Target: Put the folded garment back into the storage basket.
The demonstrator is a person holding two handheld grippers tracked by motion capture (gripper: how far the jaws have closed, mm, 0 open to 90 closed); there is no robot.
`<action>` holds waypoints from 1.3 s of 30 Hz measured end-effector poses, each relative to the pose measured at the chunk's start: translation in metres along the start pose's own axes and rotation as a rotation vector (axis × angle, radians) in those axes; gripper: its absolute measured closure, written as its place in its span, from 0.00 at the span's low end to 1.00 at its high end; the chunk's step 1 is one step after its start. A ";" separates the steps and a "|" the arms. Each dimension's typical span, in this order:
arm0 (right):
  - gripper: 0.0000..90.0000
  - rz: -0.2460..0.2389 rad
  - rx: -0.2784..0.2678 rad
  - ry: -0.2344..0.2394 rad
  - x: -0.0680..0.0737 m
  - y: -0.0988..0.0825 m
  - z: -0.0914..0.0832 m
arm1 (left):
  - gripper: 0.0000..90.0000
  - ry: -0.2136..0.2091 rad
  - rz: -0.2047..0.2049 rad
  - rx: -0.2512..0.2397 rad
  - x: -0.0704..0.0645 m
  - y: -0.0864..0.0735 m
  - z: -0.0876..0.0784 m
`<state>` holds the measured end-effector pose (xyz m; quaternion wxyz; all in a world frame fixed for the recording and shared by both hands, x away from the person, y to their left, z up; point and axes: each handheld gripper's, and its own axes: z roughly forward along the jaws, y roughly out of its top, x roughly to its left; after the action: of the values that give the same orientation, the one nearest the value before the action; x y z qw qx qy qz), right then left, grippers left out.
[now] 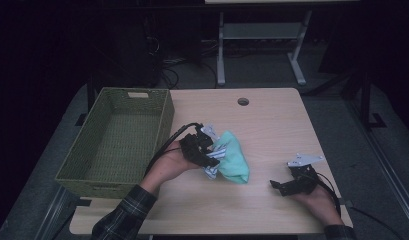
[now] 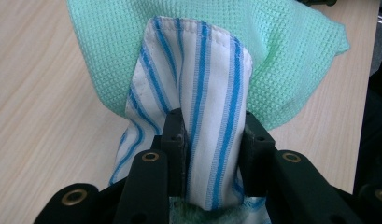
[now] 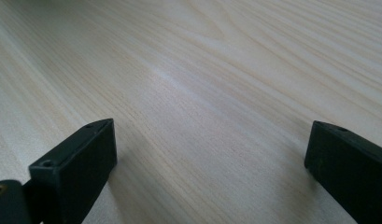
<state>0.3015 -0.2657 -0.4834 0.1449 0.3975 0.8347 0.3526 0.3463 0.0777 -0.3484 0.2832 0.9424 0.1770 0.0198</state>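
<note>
Two cloths make up the bundle here: a white one with blue stripes (image 2: 198, 116) and a mint green waffle-weave one (image 2: 282, 60), and they're bunched together near the middle of the table (image 1: 272, 120). In the left gripper view the striped cloth comes up between the two black jaws as a tall fold, stitched hem at the top, and the pads press it from both sides. That's a firm pinch by the left gripper (image 1: 208, 159) on the striped cloth. The green cloth spreads behind and around that fold, draping down toward the wood on the far side. Whether the bundle touches the table or hangs just clear of it, I can't tell.

From the high view, the green cloth (image 1: 232, 157) bulges to the right of the left gripper, with a bit of the striped cloth (image 1: 211, 170) peeking out on its near-left edge. The hand in a plaid sleeve comes in from the near left.

Left of that sits the basket (image 1: 164, 125), a green woven rectangle at the table's left side, just beside the hand.

Over on the near right, well apart from the cloths, the right gripper (image 1: 282, 186) sits low over bare wood. Its jaws stand spread wide, with only tabletop between them in the right gripper view.
</note>
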 end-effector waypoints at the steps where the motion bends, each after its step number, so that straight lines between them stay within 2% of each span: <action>1: 0.02 0.000 0.000 0.000 0.000 0.000 0.000 | 0.75 0.006 -0.004 -0.005 0.000 0.000 -0.002; 19: 0.02 0.001 0.000 -0.001 0.000 0.000 0.000 | 0.75 0.064 -0.023 -0.014 0.013 -0.006 -0.044; 39: 0.02 0.008 -0.001 -0.009 0.000 0.000 0.000 | 0.75 0.144 -0.086 -0.045 0.029 -0.026 -0.083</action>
<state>0.3016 -0.2655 -0.4834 0.1474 0.4022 0.8323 0.3518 0.3533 0.1519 -0.2950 0.2913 0.9235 0.2367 0.0792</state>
